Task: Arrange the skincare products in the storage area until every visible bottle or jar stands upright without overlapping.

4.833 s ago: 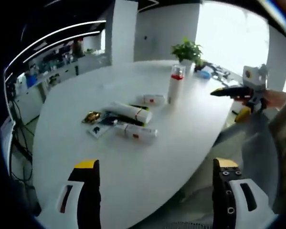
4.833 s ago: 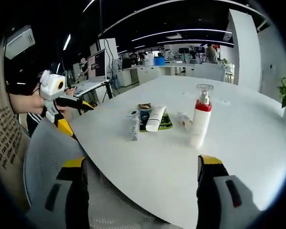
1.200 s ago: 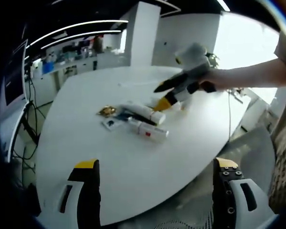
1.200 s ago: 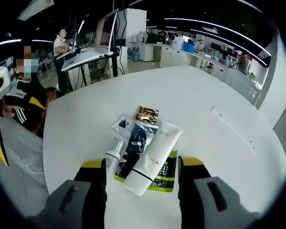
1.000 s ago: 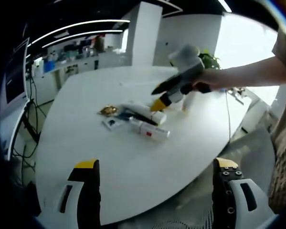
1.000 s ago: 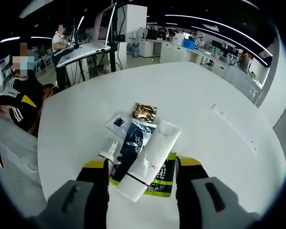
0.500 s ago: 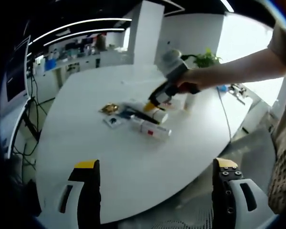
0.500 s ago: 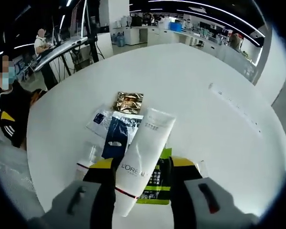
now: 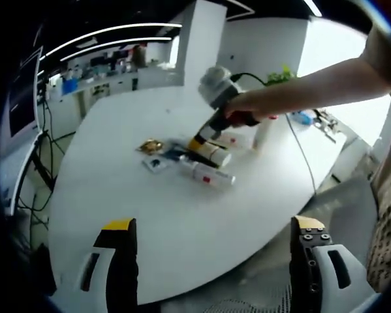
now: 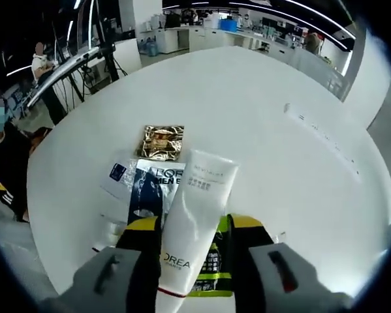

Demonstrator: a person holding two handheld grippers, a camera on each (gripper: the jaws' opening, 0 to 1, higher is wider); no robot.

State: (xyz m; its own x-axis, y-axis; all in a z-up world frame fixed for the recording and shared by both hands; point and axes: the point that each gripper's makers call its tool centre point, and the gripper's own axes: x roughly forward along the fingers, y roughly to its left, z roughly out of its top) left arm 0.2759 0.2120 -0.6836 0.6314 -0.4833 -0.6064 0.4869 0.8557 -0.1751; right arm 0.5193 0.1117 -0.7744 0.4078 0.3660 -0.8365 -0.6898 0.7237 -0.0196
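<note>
The right gripper (image 10: 190, 228) has its jaws on both sides of the white tube (image 10: 194, 222) lying on the table (image 10: 280, 163); a firm grasp I cannot tell. The left gripper (image 9: 211, 231) hangs released.

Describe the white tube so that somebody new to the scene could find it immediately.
On the round white table, find the pile of flat sachets. The white tube lies across them, between the right gripper's jaws. It is the long white item, unlike the gold sachet beyond it.

Lots of bare table (image 9: 182, 222) on the near side of the sachet pile (image 10: 157, 171); the right tool (image 9: 196, 142) and the person's arm (image 9: 312, 85) block reaching it from the plant side.
</note>
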